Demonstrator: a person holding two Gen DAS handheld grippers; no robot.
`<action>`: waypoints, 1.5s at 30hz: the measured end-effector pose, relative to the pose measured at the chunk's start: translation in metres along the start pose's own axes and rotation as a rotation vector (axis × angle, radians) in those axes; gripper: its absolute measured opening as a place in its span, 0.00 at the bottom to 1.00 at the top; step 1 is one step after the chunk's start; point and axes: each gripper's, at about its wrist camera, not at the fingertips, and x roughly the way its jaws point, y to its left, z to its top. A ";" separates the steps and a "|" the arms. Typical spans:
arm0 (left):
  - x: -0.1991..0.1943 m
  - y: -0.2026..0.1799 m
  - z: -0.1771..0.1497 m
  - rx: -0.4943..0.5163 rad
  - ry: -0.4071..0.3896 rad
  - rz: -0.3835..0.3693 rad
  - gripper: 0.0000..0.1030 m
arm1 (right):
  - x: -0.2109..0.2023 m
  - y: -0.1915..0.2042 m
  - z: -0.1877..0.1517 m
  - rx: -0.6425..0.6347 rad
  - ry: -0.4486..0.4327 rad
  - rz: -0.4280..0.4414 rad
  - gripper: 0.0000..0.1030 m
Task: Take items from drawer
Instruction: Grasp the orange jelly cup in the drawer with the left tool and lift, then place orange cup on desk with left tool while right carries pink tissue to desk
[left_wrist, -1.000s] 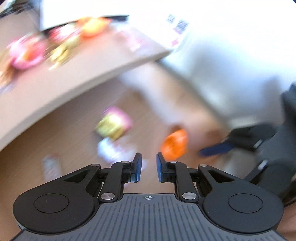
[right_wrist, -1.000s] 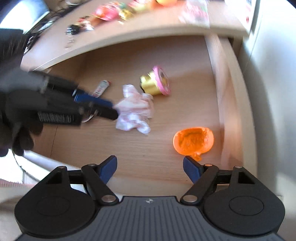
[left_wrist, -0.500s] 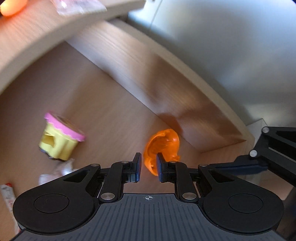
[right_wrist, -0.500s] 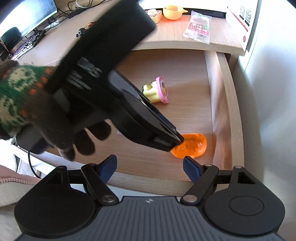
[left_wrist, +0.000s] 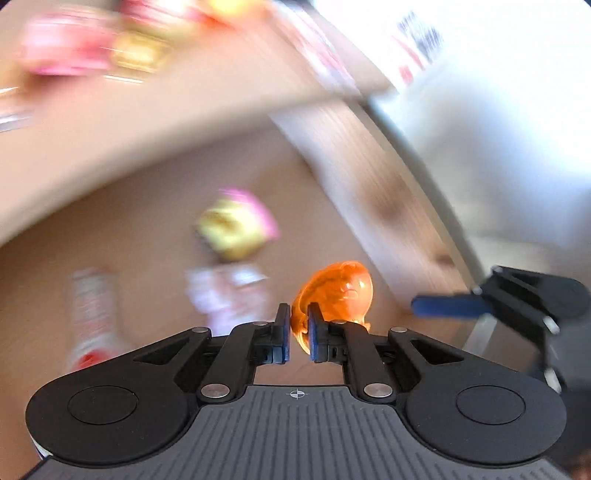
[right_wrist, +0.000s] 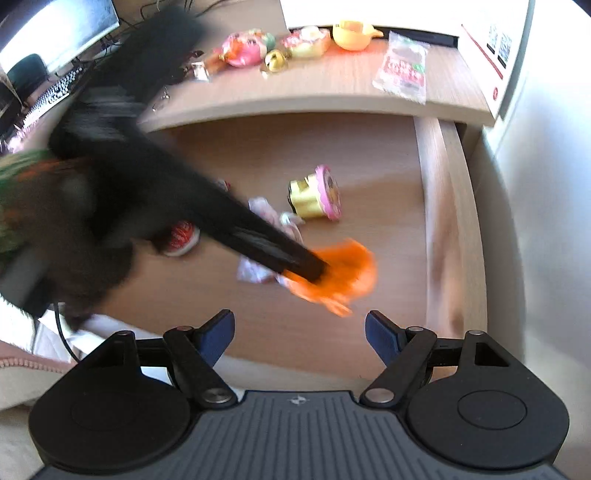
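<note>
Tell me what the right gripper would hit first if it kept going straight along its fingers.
Probably the bare drawer floor. The right gripper is open and empty; the orange toy sits just ahead, but depth is unclear.

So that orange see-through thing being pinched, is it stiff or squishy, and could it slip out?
The orange toy keeps its domed shape while the left gripper pinches only its edge, so probably stiff, thin plastic and light. Its glossy surface and that narrow hold suggest it might slip or swing. The blur leaves this uncertain.
</note>
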 end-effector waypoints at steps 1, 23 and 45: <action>-0.017 0.009 -0.008 -0.035 -0.032 0.023 0.11 | 0.000 0.001 0.004 0.003 -0.009 0.005 0.77; -0.140 0.075 -0.077 -0.328 -0.282 0.113 0.11 | 0.066 0.045 0.091 -0.065 0.137 -0.016 0.11; -0.124 0.169 0.043 -0.294 -0.466 0.276 0.14 | -0.066 -0.044 0.187 0.063 -0.356 -0.277 0.11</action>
